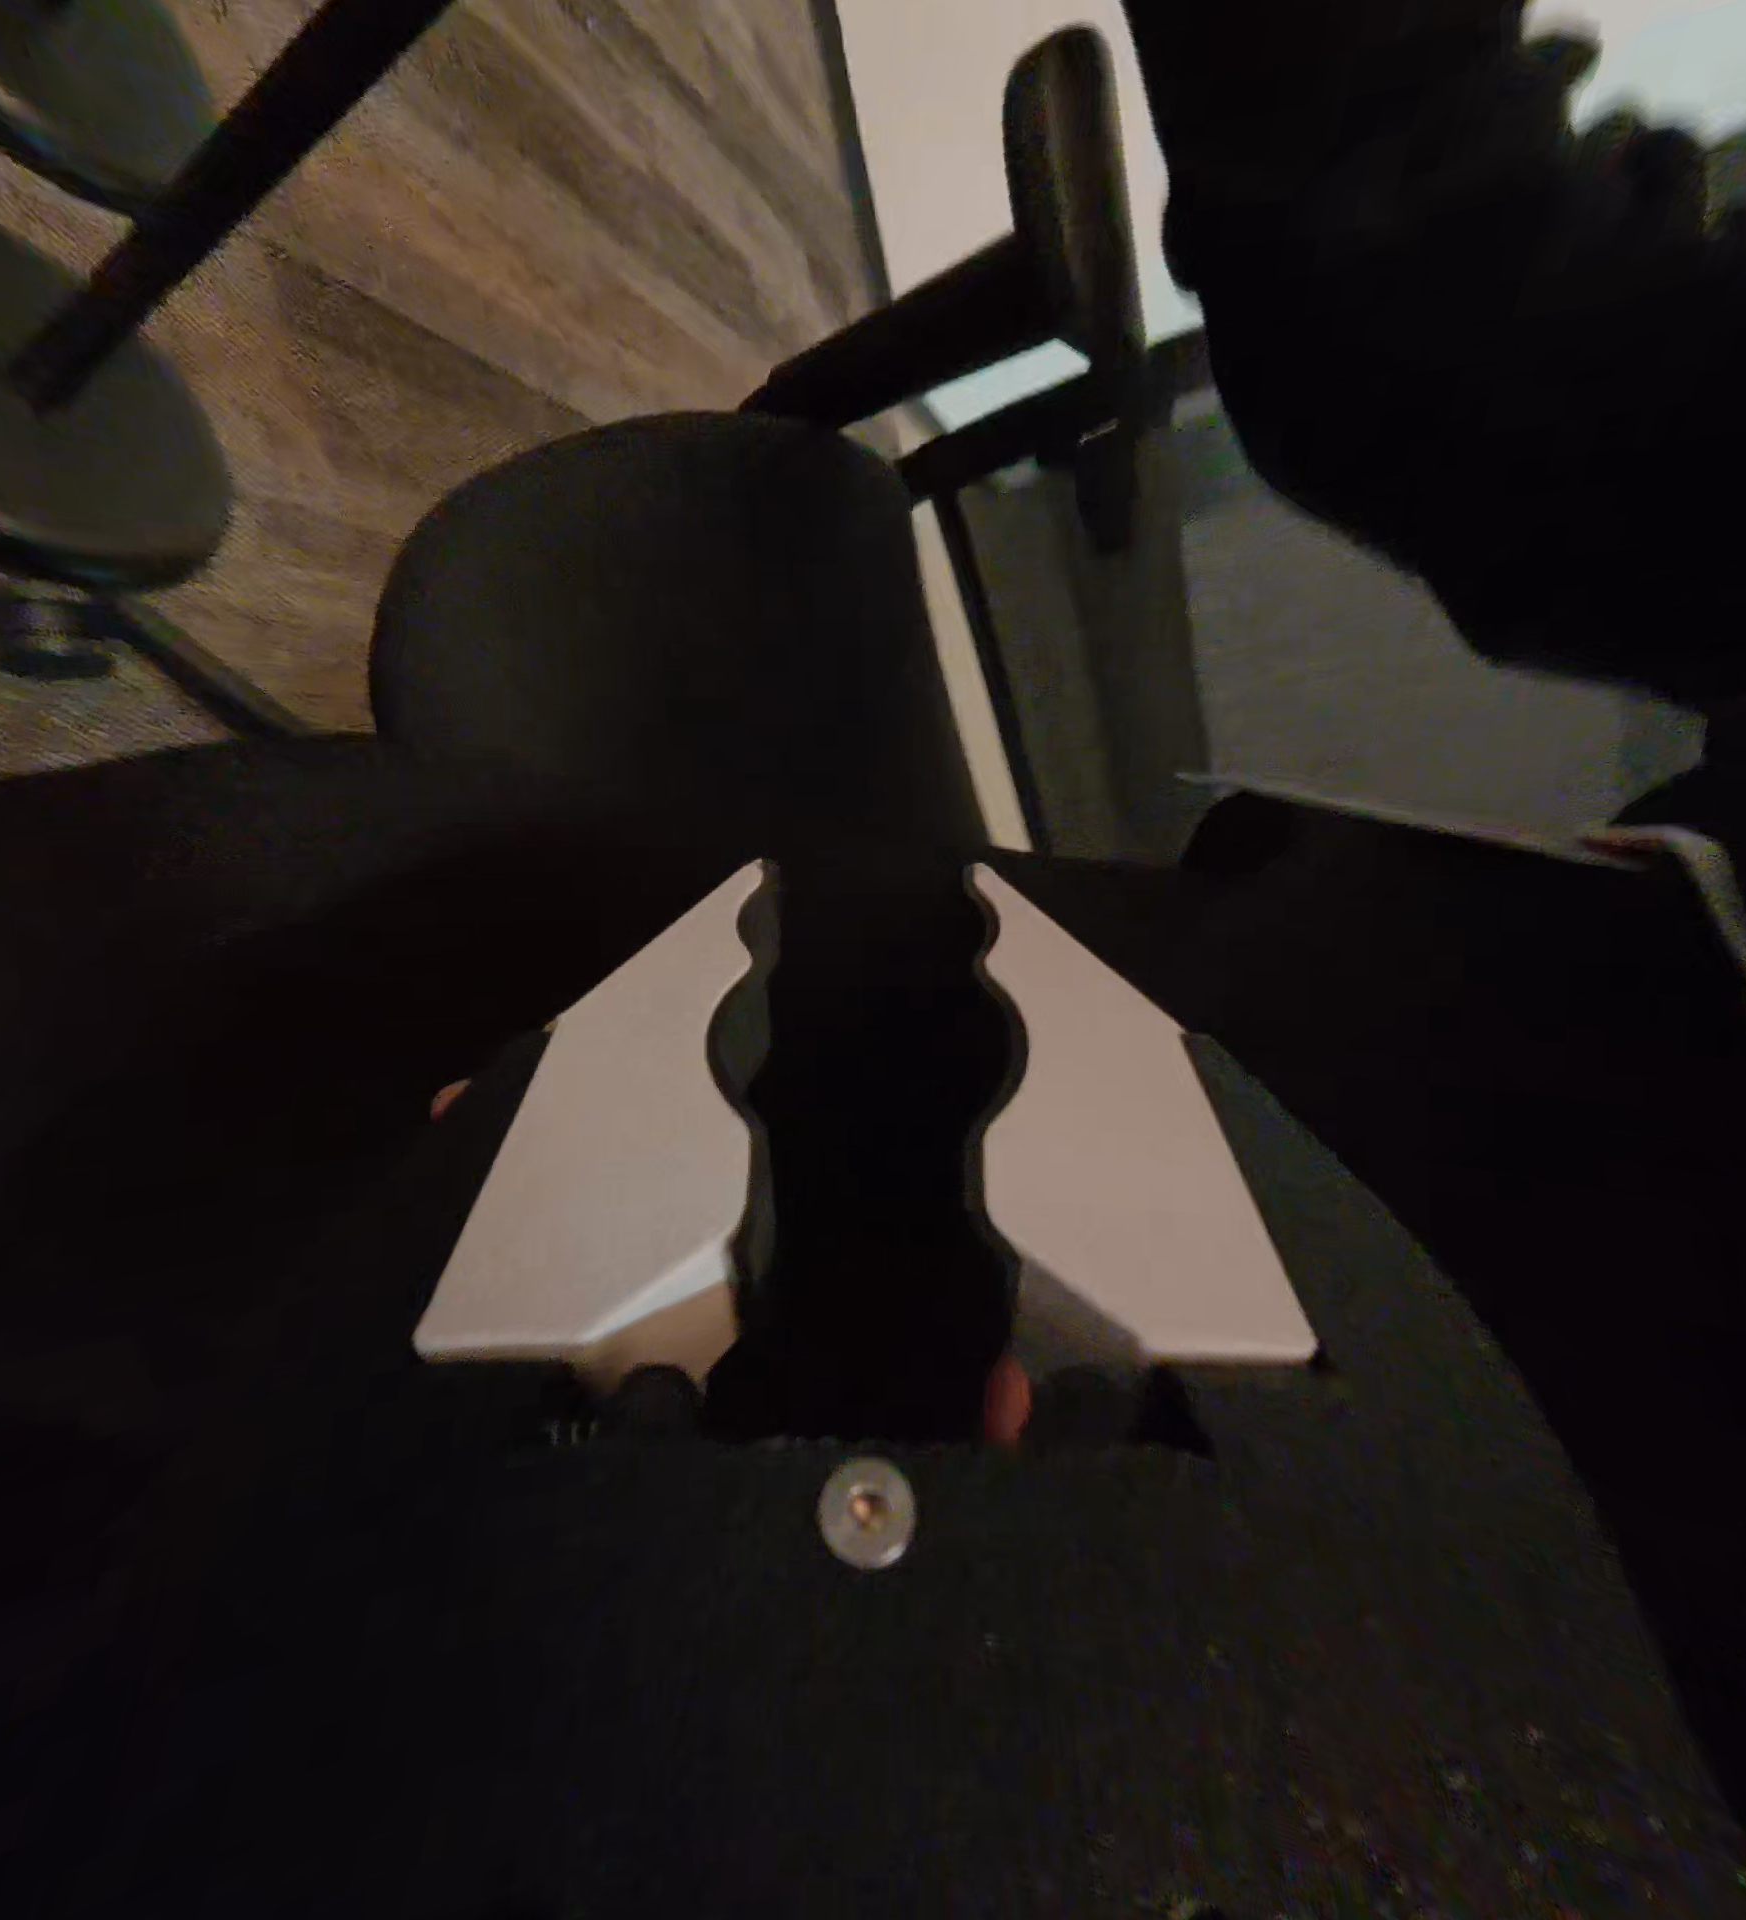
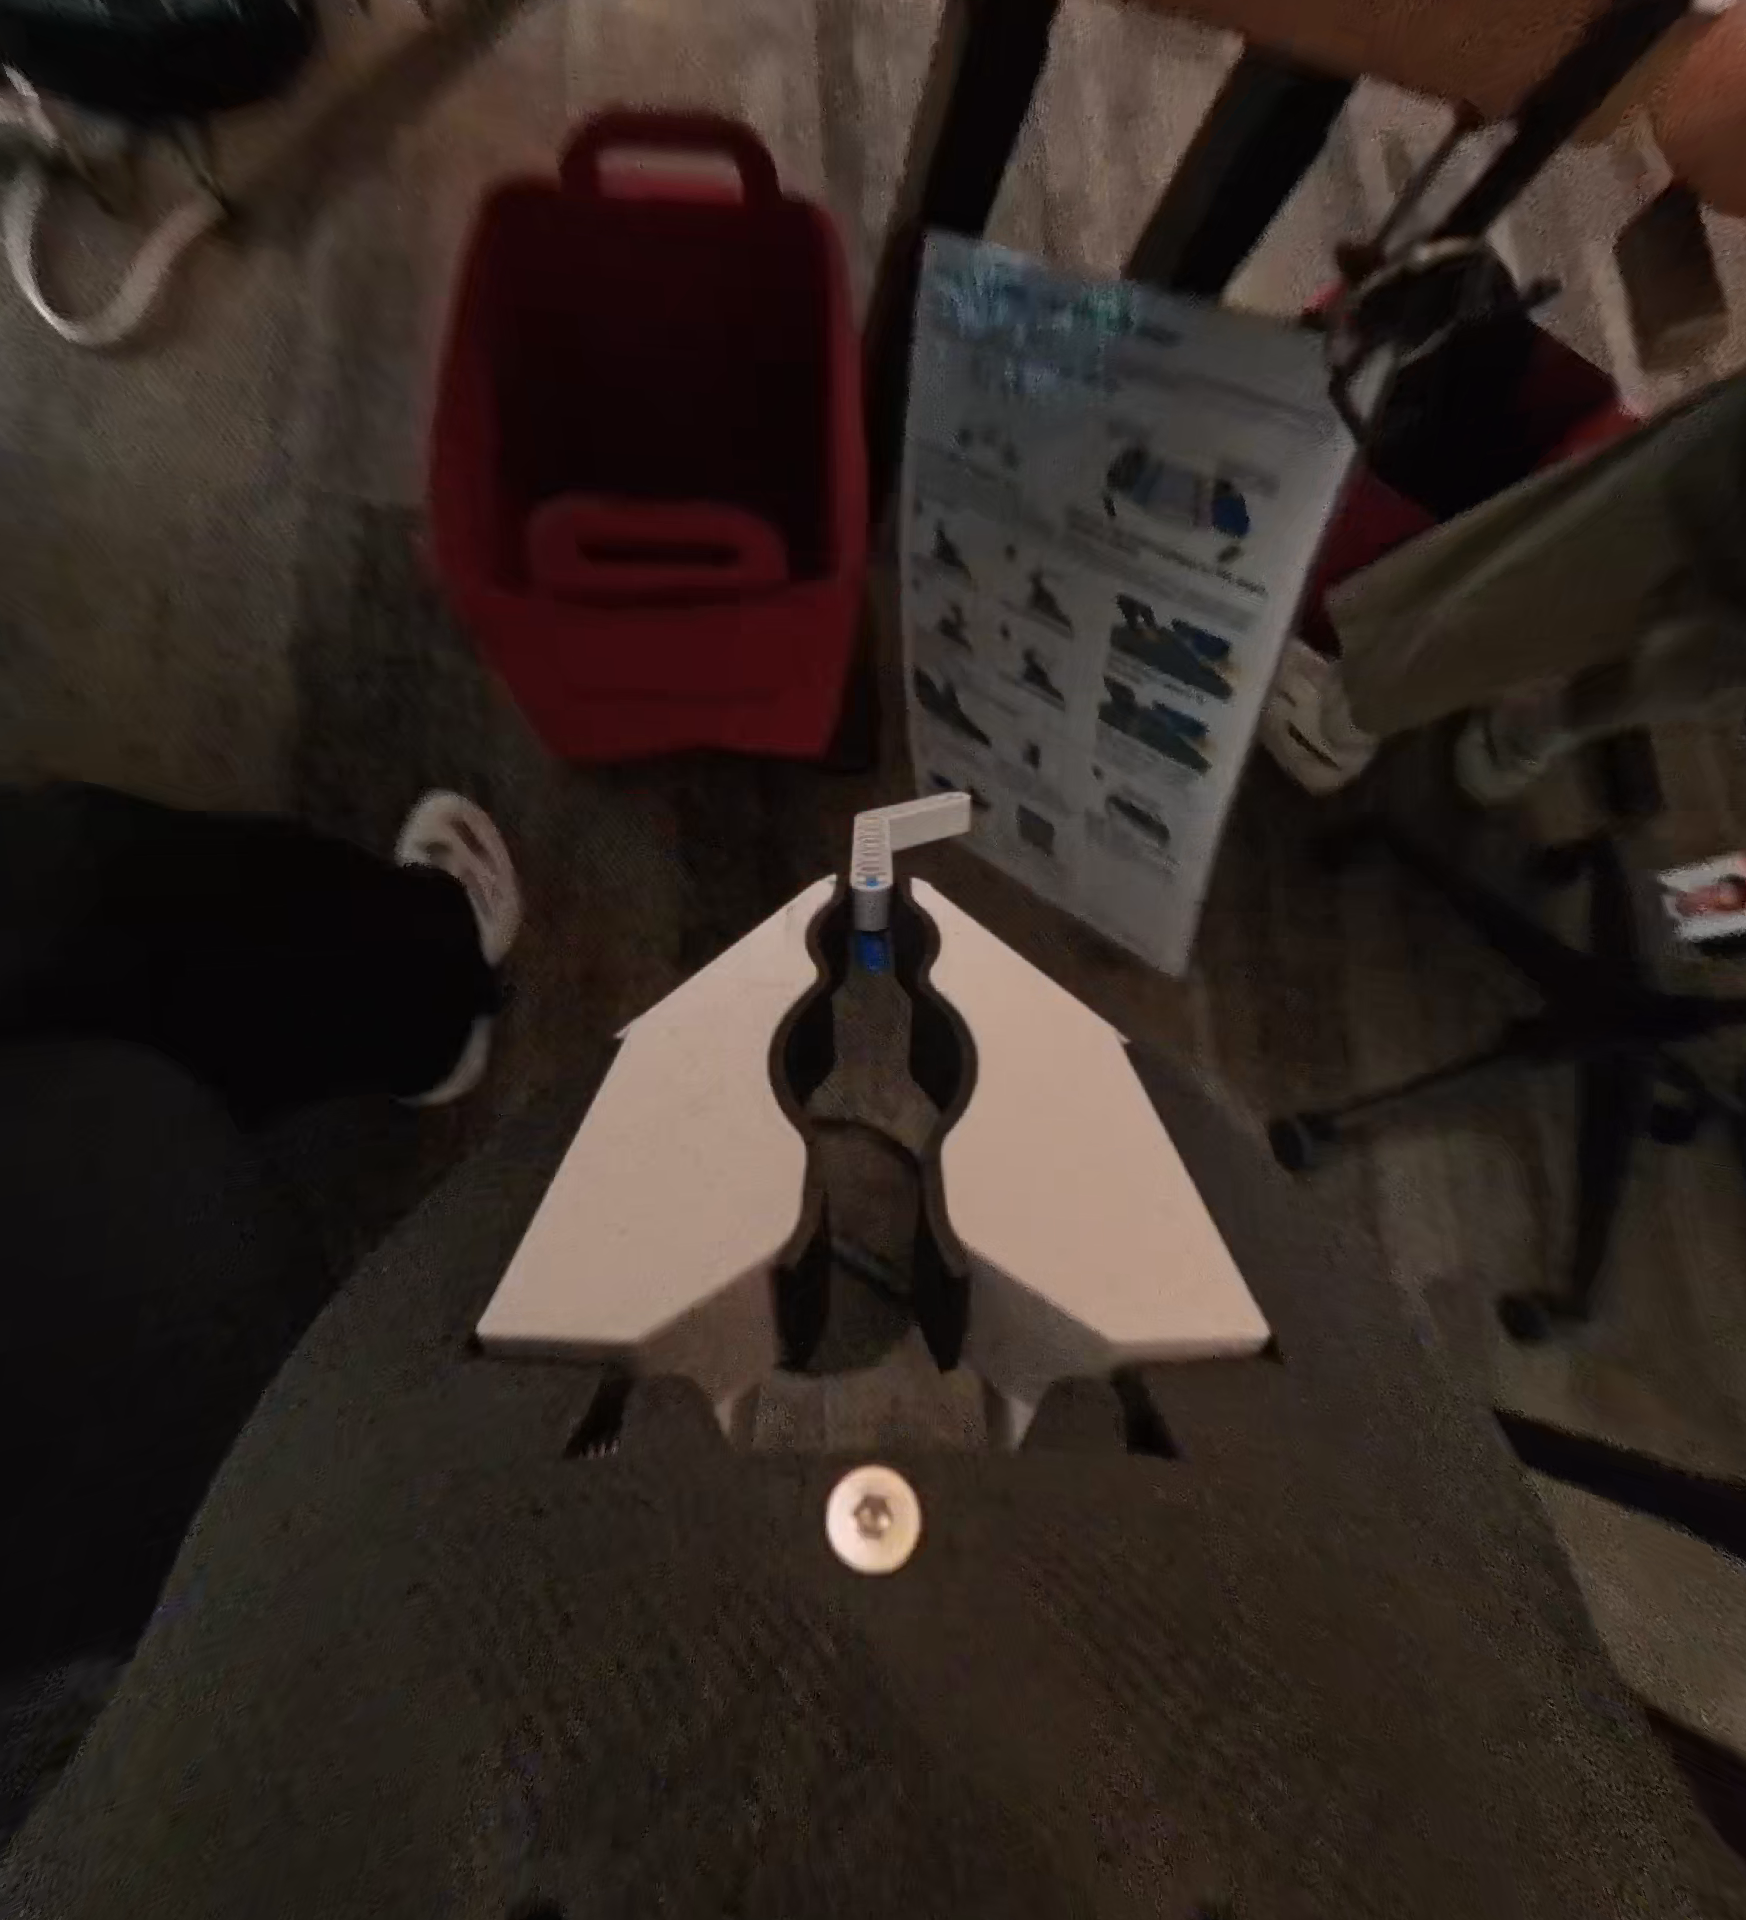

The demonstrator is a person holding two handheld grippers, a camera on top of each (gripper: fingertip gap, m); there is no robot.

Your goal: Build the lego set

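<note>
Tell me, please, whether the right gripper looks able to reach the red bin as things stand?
Probably yes. The red bin stands open straight ahead of the right gripper, with nothing between them, but the gripper is already shut on a grey bent lego beam, so it could hardly grasp the bin.

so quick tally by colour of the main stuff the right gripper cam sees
red: 1, bin
grey: 1, bent lego piece held in the right gripper
white and blue: 1, instruction sheet
white: 1, shoe
total: 4
</note>
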